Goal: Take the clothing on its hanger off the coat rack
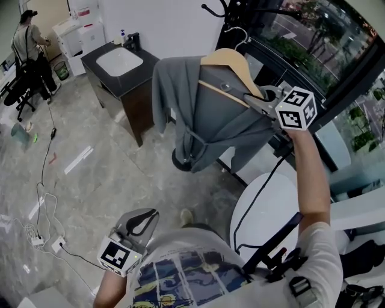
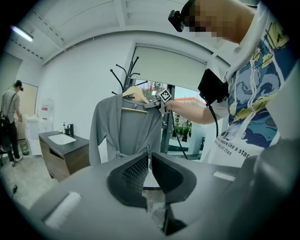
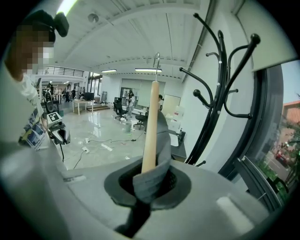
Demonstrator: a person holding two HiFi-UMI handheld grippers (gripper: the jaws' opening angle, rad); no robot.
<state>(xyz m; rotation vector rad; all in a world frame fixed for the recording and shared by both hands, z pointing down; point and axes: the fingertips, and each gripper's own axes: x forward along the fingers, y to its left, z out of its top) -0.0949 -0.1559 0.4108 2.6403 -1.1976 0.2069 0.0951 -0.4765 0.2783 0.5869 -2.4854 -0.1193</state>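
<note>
A grey robe-like garment (image 1: 204,114) (image 2: 126,131) hangs on a wooden hanger (image 1: 231,63) (image 3: 150,126) with a metal hook. My right gripper (image 1: 258,96) (image 3: 150,180) is shut on the hanger's right shoulder and the grey cloth over it. It holds them up beside the black coat rack (image 1: 225,9) (image 3: 218,84). In the right gripper view the hook stands free in the air, left of the rack's prongs. My left gripper (image 1: 141,222) (image 2: 149,157) hangs low by my waist, jaws together and empty, pointing toward the garment.
A dark vanity with a white sink (image 1: 120,60) (image 2: 61,139) stands left of the rack. A person (image 1: 30,42) works at the far left. Cables and a power strip (image 1: 39,240) lie on the marble floor. A white round surface (image 1: 264,204) and a window (image 1: 313,42) are at right.
</note>
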